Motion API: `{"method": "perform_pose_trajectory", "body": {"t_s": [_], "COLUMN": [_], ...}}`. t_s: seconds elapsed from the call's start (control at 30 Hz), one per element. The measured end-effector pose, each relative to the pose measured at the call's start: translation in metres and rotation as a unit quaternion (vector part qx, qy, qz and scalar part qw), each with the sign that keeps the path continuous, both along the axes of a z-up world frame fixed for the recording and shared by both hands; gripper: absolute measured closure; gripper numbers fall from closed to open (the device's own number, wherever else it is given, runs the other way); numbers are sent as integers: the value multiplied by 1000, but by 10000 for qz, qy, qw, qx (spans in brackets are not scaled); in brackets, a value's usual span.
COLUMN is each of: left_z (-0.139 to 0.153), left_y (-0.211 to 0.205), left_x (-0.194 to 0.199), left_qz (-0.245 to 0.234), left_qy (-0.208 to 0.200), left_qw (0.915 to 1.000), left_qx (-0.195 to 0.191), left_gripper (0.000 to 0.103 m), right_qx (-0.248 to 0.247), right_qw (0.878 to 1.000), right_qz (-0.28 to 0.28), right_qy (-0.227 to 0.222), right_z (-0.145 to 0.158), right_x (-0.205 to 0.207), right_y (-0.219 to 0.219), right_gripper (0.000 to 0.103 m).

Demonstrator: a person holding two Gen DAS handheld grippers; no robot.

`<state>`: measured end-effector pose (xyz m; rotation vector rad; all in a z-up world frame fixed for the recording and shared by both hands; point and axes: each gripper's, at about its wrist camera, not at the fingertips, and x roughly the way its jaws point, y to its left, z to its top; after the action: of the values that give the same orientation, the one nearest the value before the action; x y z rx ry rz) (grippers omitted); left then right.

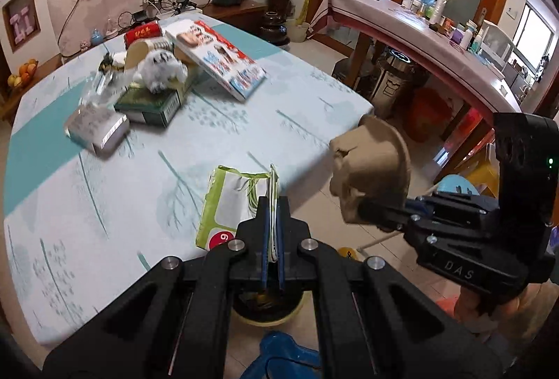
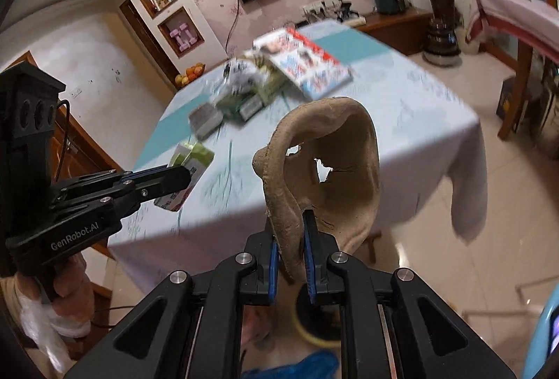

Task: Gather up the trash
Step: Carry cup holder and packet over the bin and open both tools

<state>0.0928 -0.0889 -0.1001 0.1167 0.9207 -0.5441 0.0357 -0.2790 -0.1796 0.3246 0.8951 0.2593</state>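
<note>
My left gripper (image 1: 273,204) is shut on a flattened green-and-white carton (image 1: 230,204), held over the near edge of the table; it also shows in the right wrist view (image 2: 188,165). My right gripper (image 2: 293,225) is shut on a torn brown pulp tray piece (image 2: 325,165), held in the air off the table's front edge; the piece shows in the left wrist view (image 1: 370,169) too. A trash bin with a yellow rim (image 1: 269,312) stands on the floor below both grippers, mostly hidden.
The table with a light blue cloth (image 1: 104,169) carries a pile at the far side: a magazine (image 1: 223,61), a green box (image 1: 150,102), a silver packet (image 1: 96,127), a paper cup (image 1: 139,52). A second table (image 1: 436,43) stands right. A blue stool (image 1: 279,358) is below.
</note>
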Motion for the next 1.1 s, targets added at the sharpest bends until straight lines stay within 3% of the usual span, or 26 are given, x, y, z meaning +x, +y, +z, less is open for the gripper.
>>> {"method": "perform_pose_trajectory", "body": {"t_s": [0.33, 0.53, 0.73, 0.97, 1.1], "left_z": [-86, -134, -184, -242, -260], "left_y": [-20, -16, -16, -26, -30], "left_x": [-47, -40, -38, -34, -31], "left_qz": [-232, -90, 44, -180, -286], "left_qy": [653, 1058, 976, 1226, 1333], "left_qw": [9971, 9942, 9944, 9901, 9885], "left_qx": [312, 186, 392, 660, 655], "left_gripper": [102, 102, 102, 102, 101], "right_qx": [-9, 19, 237, 269, 359], "right_qw": [9980, 9959, 9917, 9853, 9813], "right_qz": [12, -49, -125, 120, 107], "right_qy": [631, 906, 1259, 1684, 1887], "right_z": [-57, -107, -167, -222, -248], "right_x": [-37, -32, -21, -5, 5], "right_y": [8, 8, 5, 17, 19], "right_gripper": [91, 91, 91, 91, 91]}}
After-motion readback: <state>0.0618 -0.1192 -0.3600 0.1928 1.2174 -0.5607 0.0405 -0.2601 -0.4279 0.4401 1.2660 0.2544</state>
